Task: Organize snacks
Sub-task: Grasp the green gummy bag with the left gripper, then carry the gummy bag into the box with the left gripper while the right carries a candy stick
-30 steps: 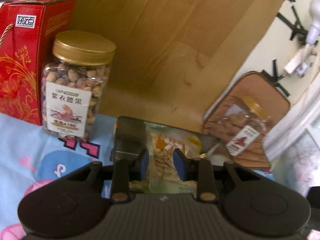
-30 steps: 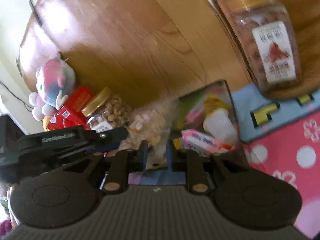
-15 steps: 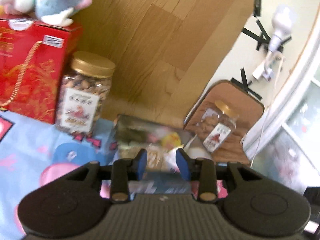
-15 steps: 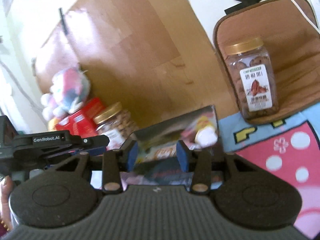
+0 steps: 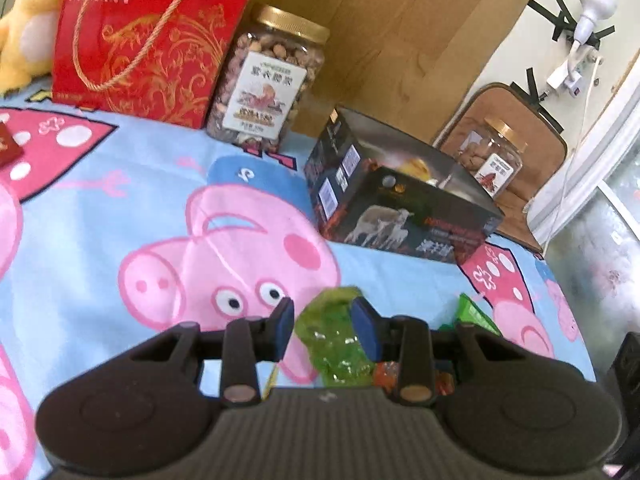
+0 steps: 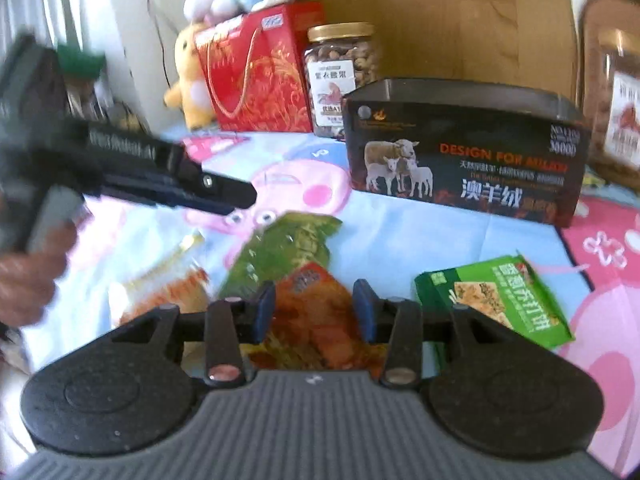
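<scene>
Snacks lie loose on the cartoon-pig blanket (image 5: 120, 208), in front of the dark sheep-printed box (image 6: 464, 152) that already holds a few. Left gripper (image 5: 325, 325) hangs over the green packet (image 5: 338, 340), its blue pads spread to either side and not visibly pressing it. Right gripper (image 6: 314, 310) stands wider over the orange packet (image 6: 316, 312), jaws parted, gripping nothing; they have just been opening. From the right wrist view the green packet runs long from near the tongs up towards the box. A green cracker box (image 6: 496, 300) lies just to the right, nearer the right hand. The box sits ahead of both
</scene>
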Action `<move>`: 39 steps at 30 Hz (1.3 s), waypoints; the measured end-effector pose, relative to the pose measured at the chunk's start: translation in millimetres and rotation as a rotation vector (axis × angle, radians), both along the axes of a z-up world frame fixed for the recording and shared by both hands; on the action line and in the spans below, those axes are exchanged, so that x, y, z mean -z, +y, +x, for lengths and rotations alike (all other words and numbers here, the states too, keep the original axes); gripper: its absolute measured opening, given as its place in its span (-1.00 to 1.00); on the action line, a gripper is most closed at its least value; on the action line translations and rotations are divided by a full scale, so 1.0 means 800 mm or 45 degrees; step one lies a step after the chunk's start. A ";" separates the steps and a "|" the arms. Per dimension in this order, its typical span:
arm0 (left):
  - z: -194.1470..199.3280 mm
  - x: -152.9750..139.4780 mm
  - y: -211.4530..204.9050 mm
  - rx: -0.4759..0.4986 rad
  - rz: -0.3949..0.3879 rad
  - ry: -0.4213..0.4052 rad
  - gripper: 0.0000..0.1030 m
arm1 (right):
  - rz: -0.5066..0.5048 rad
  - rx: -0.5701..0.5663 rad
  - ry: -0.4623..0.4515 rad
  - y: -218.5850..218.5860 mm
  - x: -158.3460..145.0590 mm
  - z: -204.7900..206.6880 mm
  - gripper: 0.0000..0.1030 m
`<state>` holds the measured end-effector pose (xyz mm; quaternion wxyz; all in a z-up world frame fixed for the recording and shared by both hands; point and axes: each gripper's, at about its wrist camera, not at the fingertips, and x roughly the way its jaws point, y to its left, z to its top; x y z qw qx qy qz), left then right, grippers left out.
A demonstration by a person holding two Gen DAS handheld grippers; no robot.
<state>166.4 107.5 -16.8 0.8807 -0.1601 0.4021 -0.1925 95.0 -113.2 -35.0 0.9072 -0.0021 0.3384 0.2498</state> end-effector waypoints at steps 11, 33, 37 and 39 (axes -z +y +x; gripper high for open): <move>-0.005 0.015 -0.005 0.052 -0.049 0.072 -0.36 | -0.001 0.195 0.017 -0.039 -0.006 0.013 0.17; -0.029 0.035 0.030 -0.059 -0.274 0.124 -0.27 | 0.102 -0.109 0.108 0.021 0.010 0.038 -0.54; -0.026 0.041 0.037 -0.040 -0.385 0.139 -0.01 | 0.212 -0.052 0.145 0.012 0.010 0.040 -0.77; -0.025 0.043 0.039 -0.034 -0.411 0.139 0.02 | 0.296 -0.046 0.167 0.005 0.005 0.040 -0.77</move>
